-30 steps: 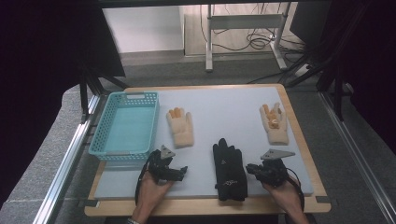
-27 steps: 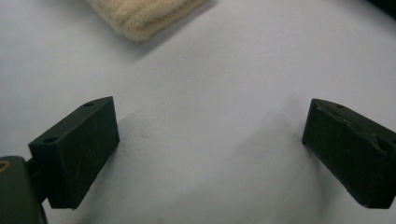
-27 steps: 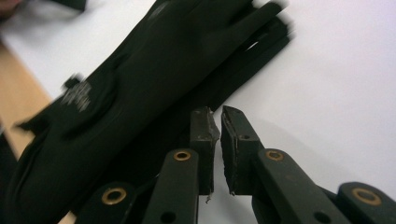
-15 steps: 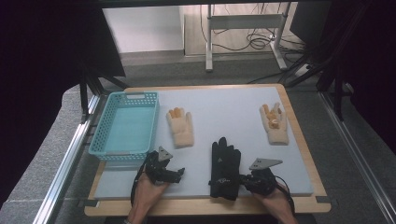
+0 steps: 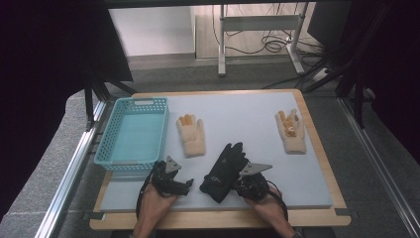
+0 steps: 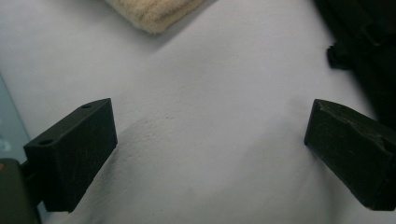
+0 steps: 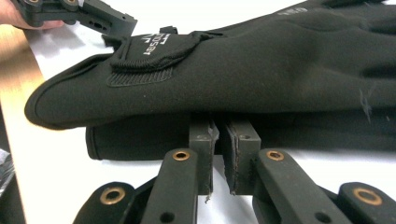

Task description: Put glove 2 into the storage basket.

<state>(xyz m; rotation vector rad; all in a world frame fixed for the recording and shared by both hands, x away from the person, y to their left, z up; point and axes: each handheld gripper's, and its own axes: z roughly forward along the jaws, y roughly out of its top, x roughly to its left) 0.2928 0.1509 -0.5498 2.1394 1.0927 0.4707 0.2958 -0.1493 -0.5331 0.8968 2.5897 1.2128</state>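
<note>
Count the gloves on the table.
4, it seems: a beige glove beside the basket, another far right, and two stacked black gloves at the front.

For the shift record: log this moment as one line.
right gripper: shut, jaws at edge of black fabric gloves | left gripper: open over white table mat | teal plastic basket: empty

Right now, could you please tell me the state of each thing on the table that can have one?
Black gloves: a stacked pair lying flat, slanted, edge at the right claw.
Right claw: shut, tips against the lower glove's edge.
Left claw: open, nothing between its jaws.
Blue basket: upright, empty.
Cream glove, middle: lying flat, untouched.
Cream glove, right: lying flat, untouched.
</note>
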